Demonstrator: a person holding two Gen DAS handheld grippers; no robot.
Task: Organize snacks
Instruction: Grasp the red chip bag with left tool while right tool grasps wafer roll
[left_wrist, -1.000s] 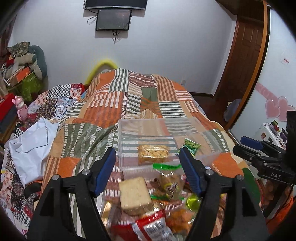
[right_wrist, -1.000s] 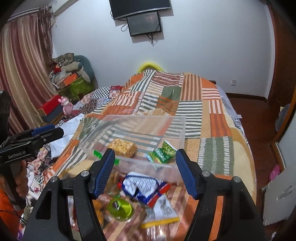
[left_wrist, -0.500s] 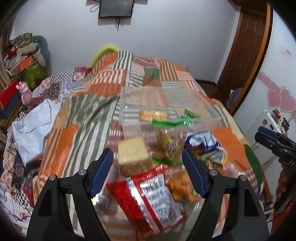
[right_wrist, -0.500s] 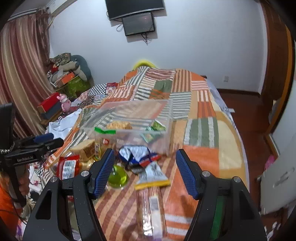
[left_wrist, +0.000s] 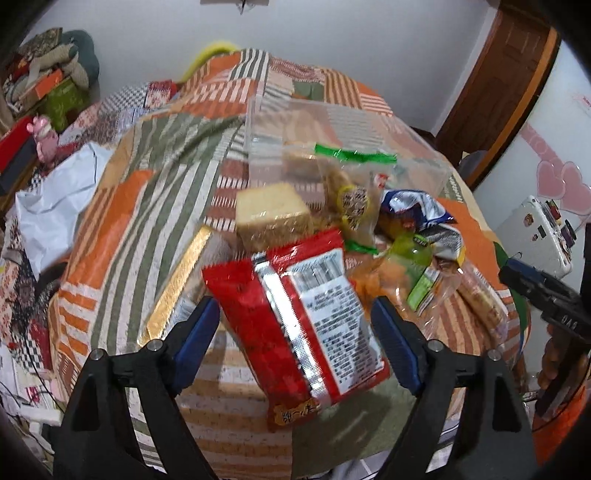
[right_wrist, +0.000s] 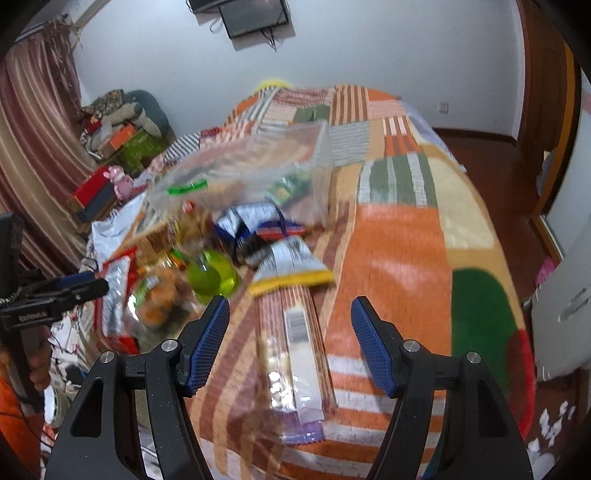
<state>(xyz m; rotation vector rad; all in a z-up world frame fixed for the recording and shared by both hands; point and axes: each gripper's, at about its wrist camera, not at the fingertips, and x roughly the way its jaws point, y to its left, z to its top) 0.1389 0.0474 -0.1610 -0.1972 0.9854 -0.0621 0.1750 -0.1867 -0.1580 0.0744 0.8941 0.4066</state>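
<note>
Two tools are held above a heap of snacks on a quilted bed.

Between the left tool's (left_wrist: 291, 334) spreading blue pads a red packet (left_wrist: 295, 317) is seen, untouched by either pad; behind it a cake slice (left_wrist: 271, 214) and a clear plastic box (left_wrist: 332, 136) are found. Further right, a green jelly cup (right_wrist: 210, 277) is seen beside a long biscuit sleeve (right_wrist: 295, 339), which lies under the right tool (right_wrist: 290, 343), whose pads are set apart with nothing pinched. All rests on the bed (right_wrist: 406, 240).

Red packet (left_wrist: 295, 314), lime-green cup (right_wrist: 210, 278), orange-and-green striped patchwork quilt (right_wrist: 399, 236), blue fingers (left_wrist: 195, 332)
</note>
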